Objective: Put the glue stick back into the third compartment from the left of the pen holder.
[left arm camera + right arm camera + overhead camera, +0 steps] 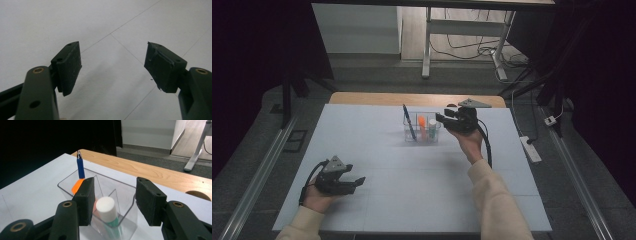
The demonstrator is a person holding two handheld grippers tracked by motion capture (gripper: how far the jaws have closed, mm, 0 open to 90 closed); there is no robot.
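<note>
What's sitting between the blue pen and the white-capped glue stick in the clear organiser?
An orange marker stands between the blue pen and the white-capped glue stick in the clear plastic organiser, seen in the high view.

1. A wooden table (362,97) with a light brown top stands in the middle of the high view; its bare wood shows as a strip along the far edge.
2. A pale blue-white rectangular mat (377,145) with faint grid lines lies flat on it and covers nearly all of the top.
3. A clear plastic organiser box with compartments (412,136) stands on the mat, slightly above the centre of the frame, near the wooden strip.
</note>
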